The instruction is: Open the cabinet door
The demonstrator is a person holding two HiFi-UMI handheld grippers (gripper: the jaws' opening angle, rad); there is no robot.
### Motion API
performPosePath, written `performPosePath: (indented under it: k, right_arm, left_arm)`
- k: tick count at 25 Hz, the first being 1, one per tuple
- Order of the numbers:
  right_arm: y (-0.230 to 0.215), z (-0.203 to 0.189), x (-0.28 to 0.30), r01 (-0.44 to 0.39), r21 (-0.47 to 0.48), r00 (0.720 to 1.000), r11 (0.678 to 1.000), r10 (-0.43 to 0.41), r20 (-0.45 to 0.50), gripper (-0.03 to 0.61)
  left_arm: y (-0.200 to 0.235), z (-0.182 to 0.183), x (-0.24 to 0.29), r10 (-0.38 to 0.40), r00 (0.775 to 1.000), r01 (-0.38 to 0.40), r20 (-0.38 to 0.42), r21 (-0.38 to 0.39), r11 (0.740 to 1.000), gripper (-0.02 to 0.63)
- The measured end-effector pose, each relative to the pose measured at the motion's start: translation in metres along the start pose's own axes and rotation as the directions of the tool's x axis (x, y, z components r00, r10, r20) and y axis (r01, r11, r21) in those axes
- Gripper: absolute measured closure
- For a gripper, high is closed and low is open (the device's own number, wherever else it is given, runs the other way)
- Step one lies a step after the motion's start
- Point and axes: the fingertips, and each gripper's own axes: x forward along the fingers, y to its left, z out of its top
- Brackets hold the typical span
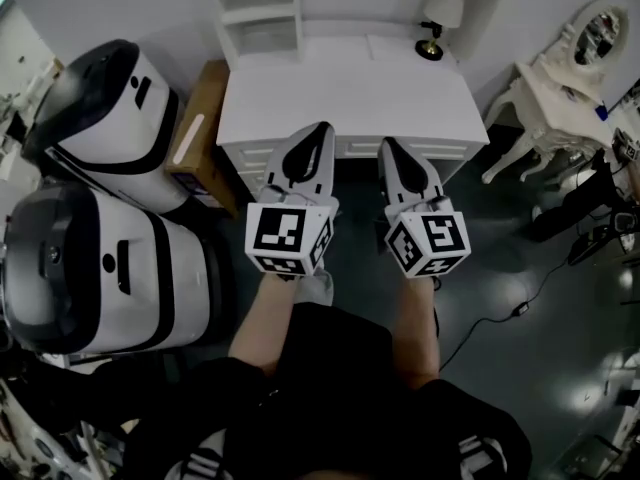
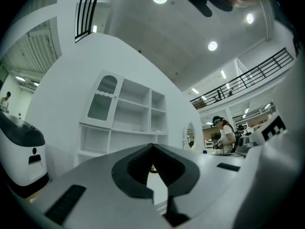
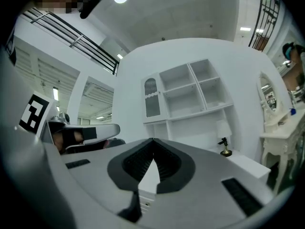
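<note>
- The left gripper is clenched, its jaw tips meeting with nothing between them.
- The right gripper is clenched too and empty. The two lie side by side, pointing at a white desk.
- The cabinet door, with an arched window, sits at the upper left of the shelf unit on the desk. It looks closed and is well apart from both grippers.
- A lamp stands at the desk's right rear corner.
</note>
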Motion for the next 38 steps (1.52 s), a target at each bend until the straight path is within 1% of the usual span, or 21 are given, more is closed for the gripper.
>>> performPosePath:
  k: [4, 7, 12, 17, 22, 30, 35, 38]
  right_arm:
    - [-0.008, -0.005, 0.047, -0.007, 0.024, 1.0, 1.0, 0.007, -0.015, 0.558]
    - [-0.011, -0.001, 0.083, -0.006, 0.006, 1.0, 1.0, 0.006, -0.018, 0.56]
    - [-0.016, 0.008, 0.137, -0.02, -0.014, 1.0, 1.0, 0.02, 0.0, 0.56]
    - [-0.02, 0.007, 0.183, -0.03, -0.039, 1.0, 0.999, 0.031, 0.004, 0.56]
    - [-0.022, -0.006, 0.222, -0.042, -0.04, 0.999, 0.998, 0.042, -0.011, 0.56]
    - [-0.038, -0.023, 0.252, -0.028, -0.008, 0.999, 1.0, 0.027, -0.041, 0.56]
    - [-0.043, -0.02, 0.26, -0.028, -0.002, 0.999, 1.0, 0.028, -0.035, 0.559]
    - [-0.041, -0.017, 0.266, -0.046, -0.003, 0.998, 0.999, 0.046, -0.031, 0.559]
  left_arm:
    - [0.038, -0.009, 0.029, 0.031, 0.999, -0.032, -0.027, -0.021, 0.999, 0.603]
    - [0.058, -0.007, 0.056, 0.048, 0.998, -0.049, -0.031, -0.042, 0.998, 0.603]
    - [0.082, -0.004, 0.097, 0.043, 0.999, -0.044, -0.022, -0.027, 0.999, 0.603]
    - [0.13, -0.012, 0.127, 0.064, 0.998, -0.066, -0.029, -0.067, 0.996, 0.603]
    - [0.171, -0.014, 0.146, 0.12, 0.993, -0.121, -0.018, -0.032, 0.992, 0.603]
    - [0.184, -0.033, 0.176, 0.084, 0.995, -0.087, -0.062, -0.054, 0.995, 0.603]
    - [0.187, -0.03, 0.185, 0.077, 0.995, -0.08, -0.059, -0.058, 0.995, 0.603]
    - [0.19, -0.027, 0.189, 0.084, 0.995, -0.087, -0.053, -0.056, 0.995, 0.603]
